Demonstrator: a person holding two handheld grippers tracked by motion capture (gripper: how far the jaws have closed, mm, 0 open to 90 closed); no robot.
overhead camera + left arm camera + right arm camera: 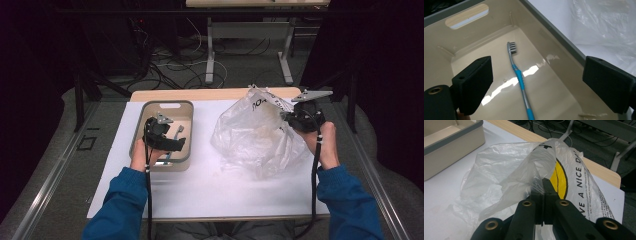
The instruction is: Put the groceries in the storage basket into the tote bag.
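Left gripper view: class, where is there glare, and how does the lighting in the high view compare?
Left gripper view: bright glare streaks on the tray floor beside the toothbrush. High view: white table cover brightly lit, surroundings dark.

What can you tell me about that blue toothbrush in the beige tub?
The blue-and-grey plastic toothbrush lies flat on the glossy floor of the beige plastic tub, alone there. Its grey bristled head points toward the tub's end wall with the handle slot; a blue ribbed grip sits mid-handle. The left gripper hovers above with jaws wide open, not touching it.
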